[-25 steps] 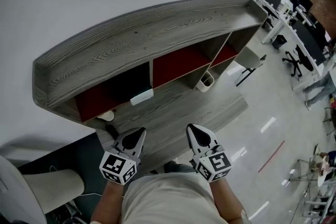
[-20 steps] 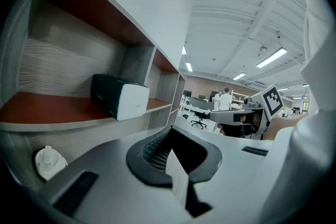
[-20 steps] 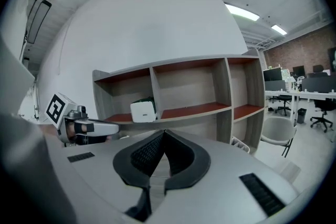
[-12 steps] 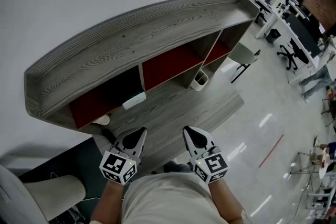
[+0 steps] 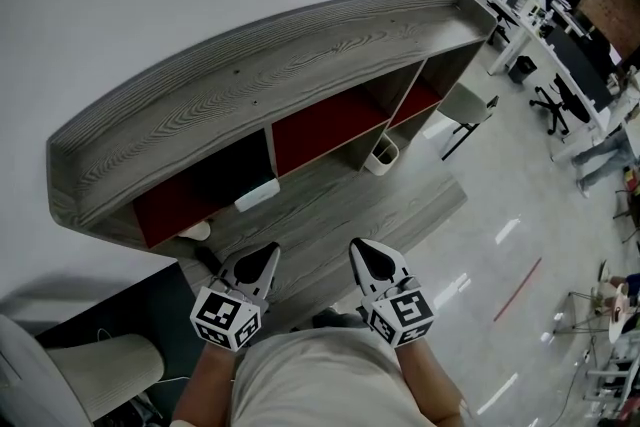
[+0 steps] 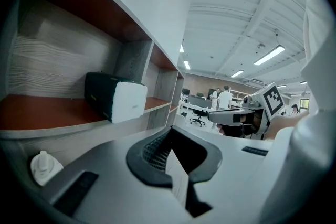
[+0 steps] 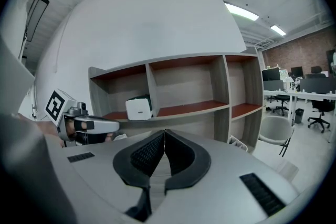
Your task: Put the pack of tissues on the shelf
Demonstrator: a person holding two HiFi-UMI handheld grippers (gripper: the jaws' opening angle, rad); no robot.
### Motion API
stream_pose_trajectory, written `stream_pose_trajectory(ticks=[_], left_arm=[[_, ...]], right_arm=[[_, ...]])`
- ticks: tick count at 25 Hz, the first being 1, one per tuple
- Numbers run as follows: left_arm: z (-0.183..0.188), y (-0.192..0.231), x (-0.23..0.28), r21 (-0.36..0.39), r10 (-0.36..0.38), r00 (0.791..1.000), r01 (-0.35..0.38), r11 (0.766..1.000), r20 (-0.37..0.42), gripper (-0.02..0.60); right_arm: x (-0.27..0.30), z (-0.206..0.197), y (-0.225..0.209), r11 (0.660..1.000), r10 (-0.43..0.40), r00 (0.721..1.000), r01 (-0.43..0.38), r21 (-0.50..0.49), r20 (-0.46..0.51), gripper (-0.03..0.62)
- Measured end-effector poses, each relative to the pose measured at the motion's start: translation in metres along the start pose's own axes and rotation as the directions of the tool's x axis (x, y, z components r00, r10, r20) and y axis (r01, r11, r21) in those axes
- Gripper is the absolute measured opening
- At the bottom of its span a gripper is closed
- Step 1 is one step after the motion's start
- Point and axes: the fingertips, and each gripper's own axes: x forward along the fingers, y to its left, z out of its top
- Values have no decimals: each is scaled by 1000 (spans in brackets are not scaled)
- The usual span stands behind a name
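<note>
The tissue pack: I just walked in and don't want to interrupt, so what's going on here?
A person stands facing a grey wood-grain shelf unit with red-brown boards, one tool in each hand. The white-ended dark pack of tissues sits on the board in the left compartment, next to the divider. The left hand-held gripper and the right hand-held gripper are both shut and empty, held low near the person's body, clear of the pack. The placing looks done.
</note>
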Motion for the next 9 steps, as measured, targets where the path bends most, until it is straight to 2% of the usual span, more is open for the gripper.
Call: stream_pose_trajectory(ticks=[9], left_arm=[[-2, 7, -2, 5, 10, 1000, -10, 1000, -7, 14]], right_arm=[[8, -1, 3, 1000, 16, 1000, -16, -4, -4, 28]])
